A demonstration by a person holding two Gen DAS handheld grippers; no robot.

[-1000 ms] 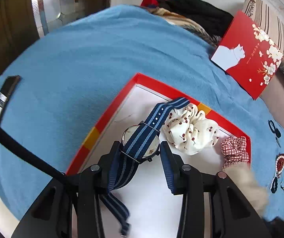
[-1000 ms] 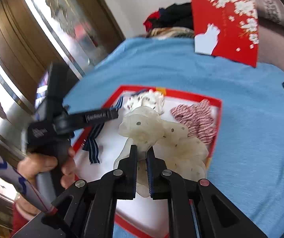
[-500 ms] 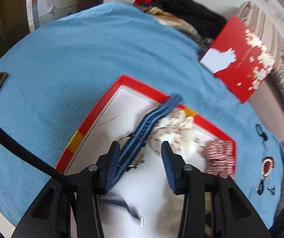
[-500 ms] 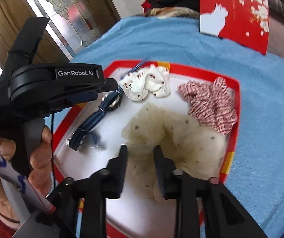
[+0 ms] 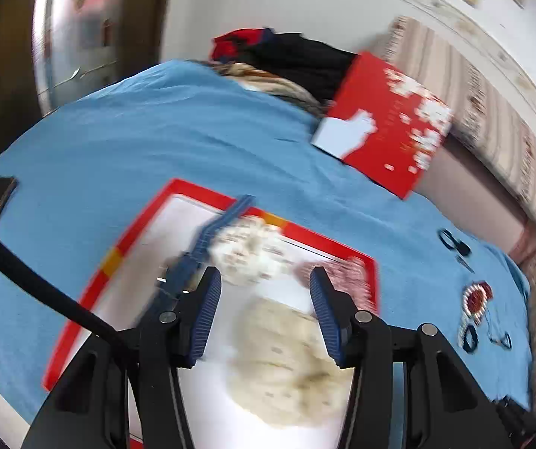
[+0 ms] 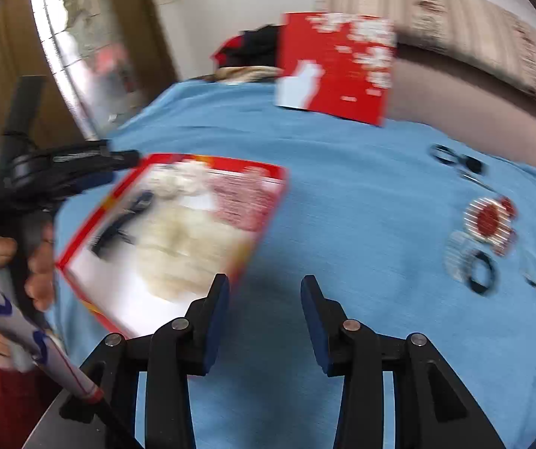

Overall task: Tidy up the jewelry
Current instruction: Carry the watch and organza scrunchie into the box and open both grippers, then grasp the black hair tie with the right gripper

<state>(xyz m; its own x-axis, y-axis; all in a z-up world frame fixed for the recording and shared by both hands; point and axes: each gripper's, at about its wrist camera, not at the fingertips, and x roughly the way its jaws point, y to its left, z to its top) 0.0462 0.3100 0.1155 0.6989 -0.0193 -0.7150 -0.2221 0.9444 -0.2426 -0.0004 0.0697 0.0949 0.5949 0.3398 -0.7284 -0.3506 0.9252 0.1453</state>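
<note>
Red-rimmed tray (image 5: 92, 292), lower centre of the left view, holds three scrunchies and one blue-strap watch (image 5: 189, 262); cream scrunchie (image 5: 286, 366) nearest. Loose jewelry pieces (image 6: 489, 224) lie at right on the blue cloth (image 6: 343, 194), red box lid (image 6: 335, 67) top centre. Left gripper (image 5: 264, 288) and right gripper (image 6: 264, 292) jaws just opened further, nothing between; right is past the tray's edge over bare cloth.
</note>
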